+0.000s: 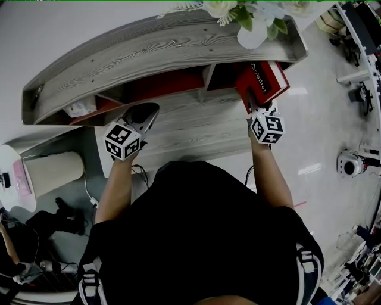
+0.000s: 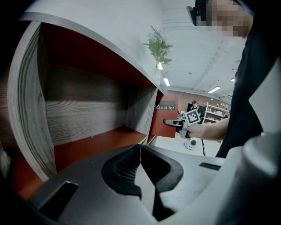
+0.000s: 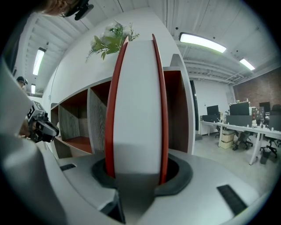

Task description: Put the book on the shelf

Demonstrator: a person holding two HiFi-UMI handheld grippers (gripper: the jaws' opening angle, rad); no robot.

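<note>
**Pale floor, grey shelf (image 1: pixel 149 56), red book (image 1: pixel 263 80) at its right end**

Head view: glossy pale floor (image 1: pixel 321 119) is spreading around the wood-grain shelf, whose bays are lined in red, and white flowers (image 1: pixel 247 15) are sitting on its top. The right claw (image 1: pixel 257 108) is gripping the book by its near edge. The book is standing upright at the mouth of the right-end bay, partly sticking out; how deep it is reaching cannot be told. The left claw (image 1: pixel 147 114) is hovering in front of a bay further left.

Left gripper view: the left claw's dark pads are meeting tip to tip, with nothing between them. Beyond them a bay with a red floor and a grey wood-grain back is facing the camera. Past a divider on the right, the book's red cover with white lettering is showing, the right claw on it.

Right gripper view: the book is filling the middle, its red covers flanking the white page block. The right claw's jaws are pressing on both covers, kept partway apart by the book's thickness. Desks (image 3: pixel 237 127) are standing far right.
</note>
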